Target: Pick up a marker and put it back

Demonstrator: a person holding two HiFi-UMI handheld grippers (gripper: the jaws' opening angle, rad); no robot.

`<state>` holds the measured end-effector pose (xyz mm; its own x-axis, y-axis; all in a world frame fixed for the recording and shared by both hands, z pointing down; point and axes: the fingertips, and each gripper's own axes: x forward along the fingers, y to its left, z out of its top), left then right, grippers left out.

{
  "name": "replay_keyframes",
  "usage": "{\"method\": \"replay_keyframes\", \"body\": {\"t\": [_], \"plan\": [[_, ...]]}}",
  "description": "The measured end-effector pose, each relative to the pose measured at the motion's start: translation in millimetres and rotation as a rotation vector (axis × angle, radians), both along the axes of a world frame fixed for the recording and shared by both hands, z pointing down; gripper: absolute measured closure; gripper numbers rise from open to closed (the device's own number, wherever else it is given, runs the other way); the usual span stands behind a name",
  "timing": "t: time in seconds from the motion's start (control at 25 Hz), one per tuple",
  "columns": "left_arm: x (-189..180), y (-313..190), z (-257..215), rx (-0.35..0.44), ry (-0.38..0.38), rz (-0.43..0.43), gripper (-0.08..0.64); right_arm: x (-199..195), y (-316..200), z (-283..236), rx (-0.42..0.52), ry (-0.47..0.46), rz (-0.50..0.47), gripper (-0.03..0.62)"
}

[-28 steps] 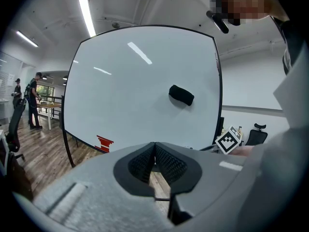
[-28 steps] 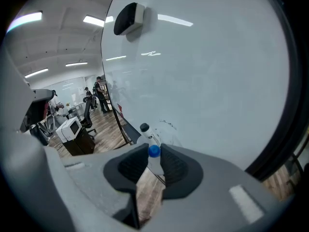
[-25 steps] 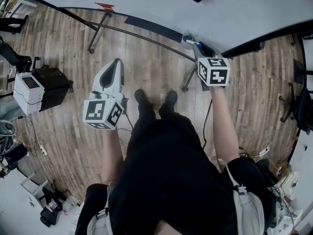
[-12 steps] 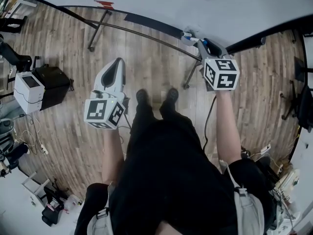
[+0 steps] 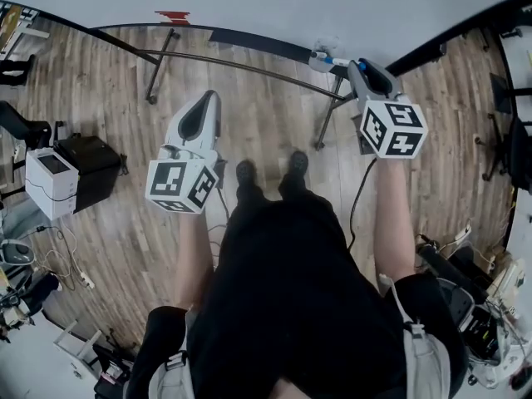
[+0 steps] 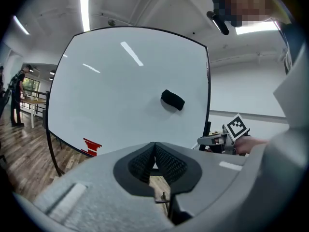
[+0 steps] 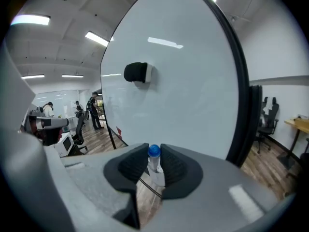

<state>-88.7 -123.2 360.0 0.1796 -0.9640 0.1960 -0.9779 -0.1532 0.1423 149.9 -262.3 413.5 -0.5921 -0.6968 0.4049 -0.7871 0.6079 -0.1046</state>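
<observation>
**Right gripper pinches a blue-capped marker in front of the whiteboard; left gripper is pressed together on nothing**

The right gripper (image 5: 357, 65) has its two pads closed on the marker (image 7: 154, 164). The white barrel stands upright between the pads. The blue cap pokes out just above the fingertips, and the lower end shows below them. There is print on the barrel, but it is too blurred to read, so I can give no brand.

Straight past these fingertips is the whiteboard (image 7: 188, 86). A black eraser (image 7: 137, 73) sticks to it, above and to the left of the cap.

The left gripper (image 6: 154, 151) has its dark ribbed pads meeting at the tips, with nothing between them. The same board lies beyond them, with the eraser above and slightly right of the tips. A stepped red mark (image 6: 91, 146) sits low on the board, left of the tips. It may be a logo or a drawing, and no letters can be made out.

Each gripper carries a cube with black-and-white square patterns: the right cube (image 5: 393, 128) and the left cube (image 5: 178, 186). In the head view, a white printer (image 5: 50, 181) stands on the wood floor, well left of the left gripper.
</observation>
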Motion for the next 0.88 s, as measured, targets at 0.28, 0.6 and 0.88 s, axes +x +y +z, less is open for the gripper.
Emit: {"method": "replay_keyframes", "body": {"t": [0.28, 0.6, 0.88], "plan": [[-23.3, -0.2, -13.5, 0.041, 0.022, 0.111, 0.549, -3.2, 38.9, -29.1, 0.034, -0.016, 0.136, 0.512], [-30.5, 2.3, -10.4, 0.047, 0.054, 0.250, 0.549, -20.5, 92.5, -47.5, 0.053, -0.060, 0.237, 0.512], [-31.4, 6.6, -0.1, 0.037, 0.068, 0.359, 0.549, -39.9, 140.4, -52.7, 0.046, -0.090, 0.278, 0.512]]}}
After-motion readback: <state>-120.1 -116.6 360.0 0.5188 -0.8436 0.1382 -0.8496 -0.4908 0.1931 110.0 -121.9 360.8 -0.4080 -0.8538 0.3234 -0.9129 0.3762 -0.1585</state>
